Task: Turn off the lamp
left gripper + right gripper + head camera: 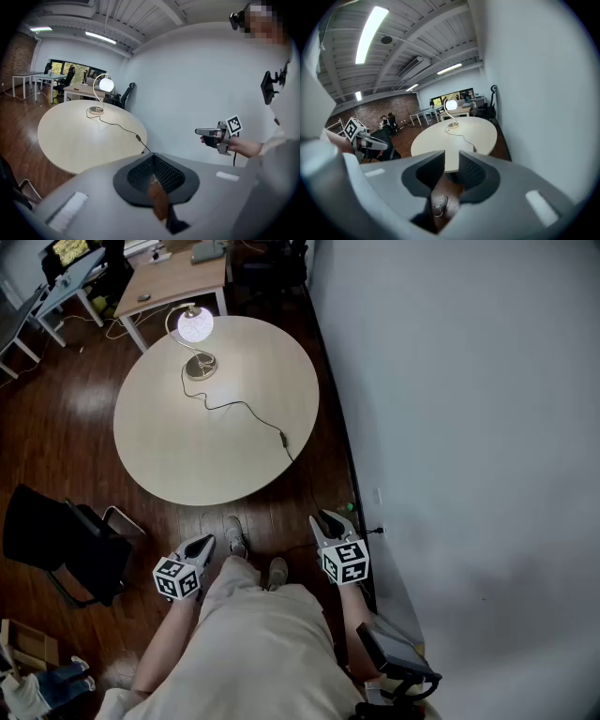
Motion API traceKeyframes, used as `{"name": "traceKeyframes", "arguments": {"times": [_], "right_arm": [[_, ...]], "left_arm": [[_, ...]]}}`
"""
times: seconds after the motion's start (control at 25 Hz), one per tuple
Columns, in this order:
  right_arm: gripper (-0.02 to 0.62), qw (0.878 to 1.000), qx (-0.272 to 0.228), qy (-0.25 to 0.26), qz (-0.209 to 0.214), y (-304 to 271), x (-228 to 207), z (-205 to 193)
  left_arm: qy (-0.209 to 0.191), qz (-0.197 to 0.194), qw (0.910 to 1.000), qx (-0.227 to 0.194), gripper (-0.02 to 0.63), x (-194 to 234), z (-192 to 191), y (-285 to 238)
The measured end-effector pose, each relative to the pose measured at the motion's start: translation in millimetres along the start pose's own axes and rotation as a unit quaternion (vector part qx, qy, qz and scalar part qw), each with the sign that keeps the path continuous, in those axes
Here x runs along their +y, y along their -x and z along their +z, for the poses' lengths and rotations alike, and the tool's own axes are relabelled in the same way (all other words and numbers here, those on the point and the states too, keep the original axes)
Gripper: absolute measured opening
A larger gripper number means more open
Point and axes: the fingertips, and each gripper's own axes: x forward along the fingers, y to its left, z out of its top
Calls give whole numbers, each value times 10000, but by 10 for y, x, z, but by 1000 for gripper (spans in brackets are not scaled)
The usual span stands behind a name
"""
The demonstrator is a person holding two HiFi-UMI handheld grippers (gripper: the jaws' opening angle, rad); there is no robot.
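Head view: the lit lamp stands at the far edge of the table, well ahead of me. My left gripper, jaws together and empty, is nearer; the right gripper is half-open and empty.

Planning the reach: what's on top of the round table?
A lit lamp stands at the round table's far side; its cord carries a small dark block, likely a switch, near the wall-side edge. Where the cord leads beyond is hidden.

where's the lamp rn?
Head view, upper left: the lamp stands lit near the far edge of the round table, its cord trailing toward the table's right edge.
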Motion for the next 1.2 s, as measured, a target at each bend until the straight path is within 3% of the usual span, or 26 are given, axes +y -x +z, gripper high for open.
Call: {"name": "traceKeyframes", "arguments": {"times": [0.64,1.2], "right_arm": [[86,9985,230,131,-473,-1175,62,827],[86,9876,1034,418,-1108,-1801,100,1070]], "left_arm": [[-505,-579,9970,33,2,1130,1066,-538],[-643,-1378,9880,283,0,1485,1276,-748]]}}
